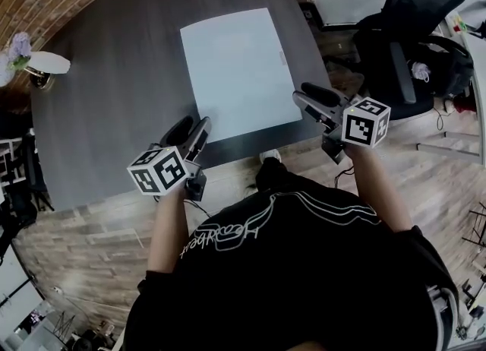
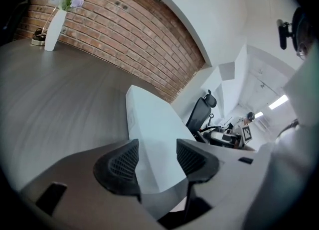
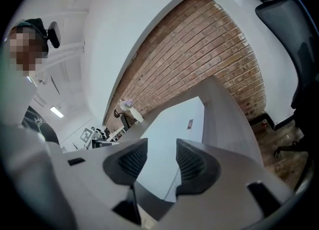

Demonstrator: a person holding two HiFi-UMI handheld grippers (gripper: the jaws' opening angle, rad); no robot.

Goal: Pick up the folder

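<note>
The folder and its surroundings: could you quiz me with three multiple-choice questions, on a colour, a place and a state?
1. The folder's colour? A red; B black; C pale blue.
2. Where is the vase? A on the folder; B near the table's left edge; C on the floor.
3. The left gripper and right gripper are: A open, gripping nothing; B shut on the folder; C shut on the vase.
Answers: C, its cover is pale blue; B, it stands far left in the head view; A, each pair of jaws stands apart.

Black shirt (image 1: 326,273), white script print (image 1: 228,233)
</note>
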